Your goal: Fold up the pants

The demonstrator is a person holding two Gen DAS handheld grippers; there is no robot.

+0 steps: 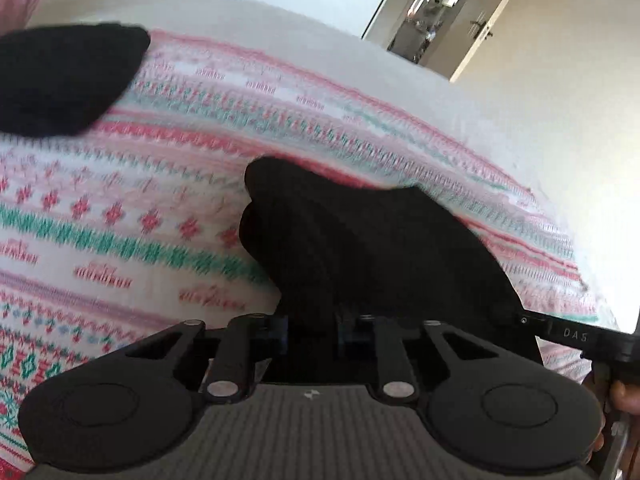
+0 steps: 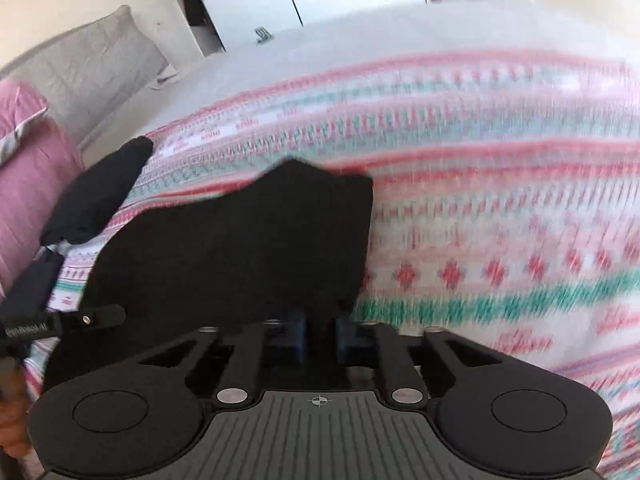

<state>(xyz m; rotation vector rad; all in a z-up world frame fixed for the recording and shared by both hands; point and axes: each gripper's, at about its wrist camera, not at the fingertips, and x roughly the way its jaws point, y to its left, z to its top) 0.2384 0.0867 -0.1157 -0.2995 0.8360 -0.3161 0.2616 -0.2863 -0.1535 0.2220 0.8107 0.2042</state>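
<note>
Cream walls (image 1: 560,60), grey pillow (image 2: 92,64), perhaps an open door (image 1: 492,28).

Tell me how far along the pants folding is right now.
Early on. Done: both grips look taken, the left gripper and right gripper each closed on black pants fabric. In hand: the cloth is bunched above the patterned blanket. Left: no neat fold shows yet.

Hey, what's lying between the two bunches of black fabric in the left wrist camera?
Only the patterned blanket lies between the black pants in the left gripper and the far bunch, in the left wrist view.
</note>
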